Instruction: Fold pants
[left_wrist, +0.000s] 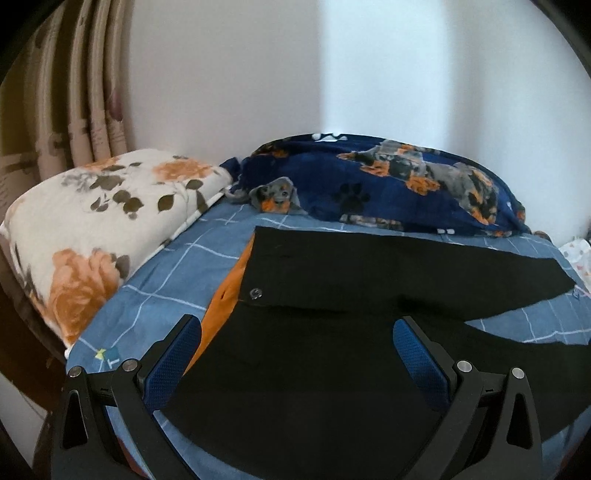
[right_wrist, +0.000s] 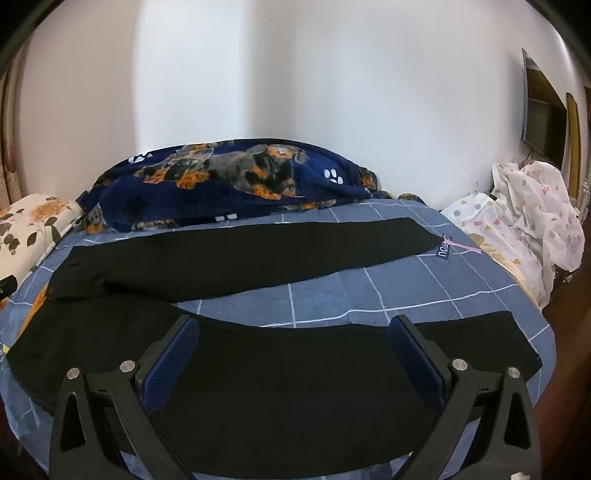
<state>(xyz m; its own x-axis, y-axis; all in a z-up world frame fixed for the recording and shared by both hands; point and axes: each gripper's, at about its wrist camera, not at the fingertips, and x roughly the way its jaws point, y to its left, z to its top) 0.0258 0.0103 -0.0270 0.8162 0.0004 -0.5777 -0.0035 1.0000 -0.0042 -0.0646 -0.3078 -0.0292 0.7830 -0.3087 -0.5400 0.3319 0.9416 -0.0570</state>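
Note:
Black pants (right_wrist: 236, 254) lie flat on a blue checked bed sheet (right_wrist: 332, 291), waist to the left, both legs spread apart toward the right. The waist shows an orange lining (left_wrist: 225, 295) and a metal button (left_wrist: 255, 293). My left gripper (left_wrist: 297, 328) hovers open over the waist end of the pants (left_wrist: 314, 369), its blue pads (left_wrist: 170, 369) wide apart and holding nothing. My right gripper (right_wrist: 293, 328) stands open above the near leg, with nothing between its blue pads (right_wrist: 417, 365). A small label (right_wrist: 443, 249) lies at the far leg's cuff.
A navy blanket with dog prints (right_wrist: 229, 181) is bunched along the wall at the back. A floral pillow (left_wrist: 103, 221) lies at the left by a curtain (left_wrist: 74, 92). White patterned cloth (right_wrist: 524, 214) is heaped past the bed's right edge.

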